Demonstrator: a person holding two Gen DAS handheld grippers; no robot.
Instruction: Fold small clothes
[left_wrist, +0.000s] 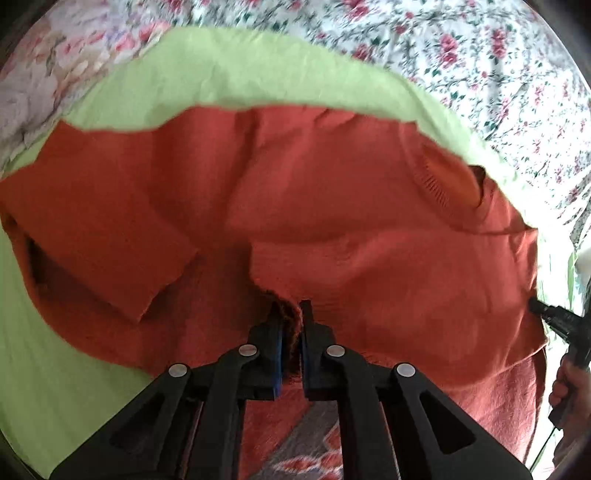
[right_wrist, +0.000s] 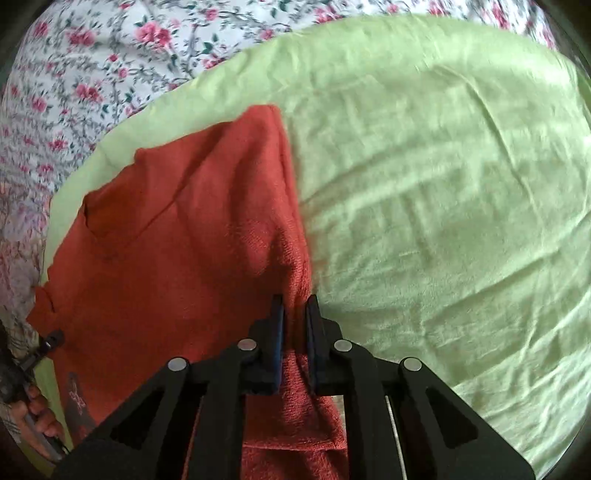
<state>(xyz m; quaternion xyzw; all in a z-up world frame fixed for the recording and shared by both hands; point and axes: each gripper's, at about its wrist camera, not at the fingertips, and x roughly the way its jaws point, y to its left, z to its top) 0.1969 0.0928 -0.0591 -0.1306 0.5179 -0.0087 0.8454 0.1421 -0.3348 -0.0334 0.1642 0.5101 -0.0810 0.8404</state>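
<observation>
Left wrist view: left tongs (left_wrist: 291, 314), black with blue pads, clamped on a bunched edge of the orange-red knit sweater (left_wrist: 295, 192). The sweater spreads ahead of and to both sides of these tongs; a folded sleeve lies ahead and to their left, the ribbed neckline ahead and to their right. Under the sweater, a light green sheet (left_wrist: 229, 74) shows beyond and to the left of the tongs; a floral bedcover (left_wrist: 461, 48) lies further beyond. At the far right edge, the right tongs (left_wrist: 533, 306) meet the sweater's side edge, a hand (left_wrist: 565, 384) gripping the handle. Right wrist view: right tongs (right_wrist: 295, 314) clamped on the sweater's (right_wrist: 177, 240) edge, the fabric pinched between the pads and trailing back beneath them. The sweater extends ahead and to the left of these tongs; bare green sheet (right_wrist: 443, 184) fills the right. Floral bedcover (right_wrist: 92, 55) beyond, upper left. Left tongs (right_wrist: 53, 338) appear at the far left edge, touching the sweater.
</observation>
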